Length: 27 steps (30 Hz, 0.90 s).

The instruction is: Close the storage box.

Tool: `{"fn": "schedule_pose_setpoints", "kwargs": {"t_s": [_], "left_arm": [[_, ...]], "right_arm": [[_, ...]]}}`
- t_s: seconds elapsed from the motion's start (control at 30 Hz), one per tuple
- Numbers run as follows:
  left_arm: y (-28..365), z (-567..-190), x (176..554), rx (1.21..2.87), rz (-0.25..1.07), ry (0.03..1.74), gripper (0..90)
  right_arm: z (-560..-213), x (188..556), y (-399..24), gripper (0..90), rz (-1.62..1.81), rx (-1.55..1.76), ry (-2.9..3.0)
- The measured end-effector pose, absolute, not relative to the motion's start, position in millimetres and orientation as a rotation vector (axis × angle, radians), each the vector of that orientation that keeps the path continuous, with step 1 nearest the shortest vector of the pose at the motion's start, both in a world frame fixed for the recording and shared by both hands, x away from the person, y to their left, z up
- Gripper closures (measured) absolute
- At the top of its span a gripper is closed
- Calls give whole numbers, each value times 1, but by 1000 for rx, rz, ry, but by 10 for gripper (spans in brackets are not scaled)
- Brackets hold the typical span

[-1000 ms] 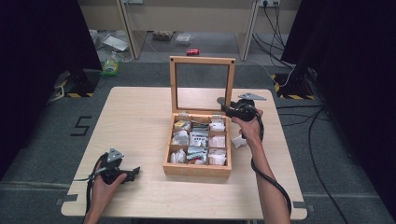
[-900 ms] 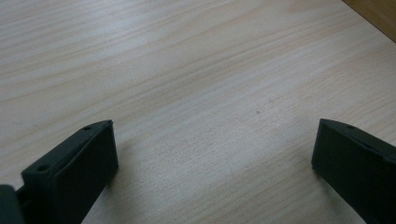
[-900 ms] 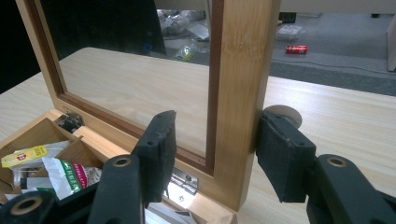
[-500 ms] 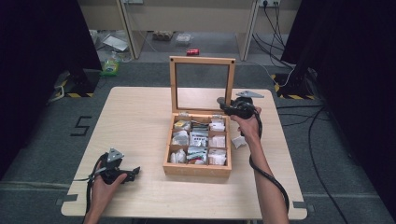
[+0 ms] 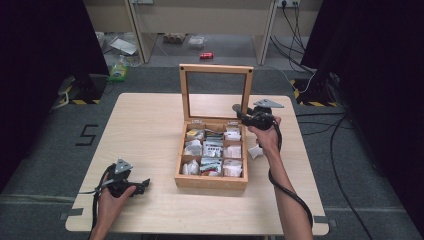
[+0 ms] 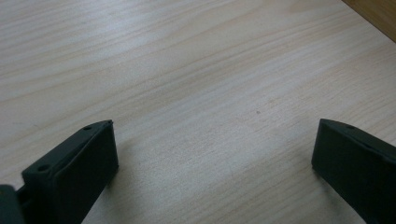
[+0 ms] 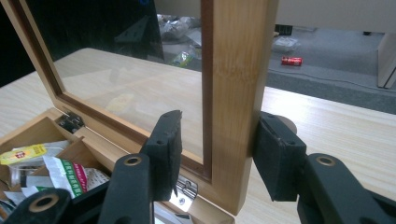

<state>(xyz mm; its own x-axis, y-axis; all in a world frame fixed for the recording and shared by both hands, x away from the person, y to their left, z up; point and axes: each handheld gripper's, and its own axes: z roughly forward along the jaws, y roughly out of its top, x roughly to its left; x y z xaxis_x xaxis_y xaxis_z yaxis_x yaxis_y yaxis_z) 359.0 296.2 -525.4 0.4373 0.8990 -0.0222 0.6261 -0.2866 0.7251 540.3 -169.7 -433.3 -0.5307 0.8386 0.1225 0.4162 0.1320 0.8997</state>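
A wooden compartment box (image 5: 210, 182) holding several packets (image 5: 212, 150) stands mid-table, its glass-paned lid (image 5: 216, 70) raised upright. My right gripper (image 5: 239, 111) is at the lid's right side post. In the right gripper view its jaws (image 7: 217, 149) straddle that post (image 7: 233, 70) and have just been closing. The right pad is against the post's outer edge, while the left pad (image 7: 168, 144) stands a little off, in front of the glass. My left gripper (image 5: 145, 184) rests low near the table's front left, open (image 6: 212, 149), with bare tabletop between its jaws.
A small white packet (image 5: 255, 151) lies on the table just right of the box, under my right forearm. The box's hinge (image 7: 184, 193) sits just below the right jaws. Cables and clutter lie on the floor beyond the table's far edge.
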Motion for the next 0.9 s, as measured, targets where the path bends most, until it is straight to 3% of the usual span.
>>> {"fn": "schedule_pose_setpoints", "kwargs": {"t_s": [0.9], "left_arm": [[296,-525,359,2020,522,1278,0]], "right_arm": [[-427,518,-174,508,1457,1216,1963]]}}
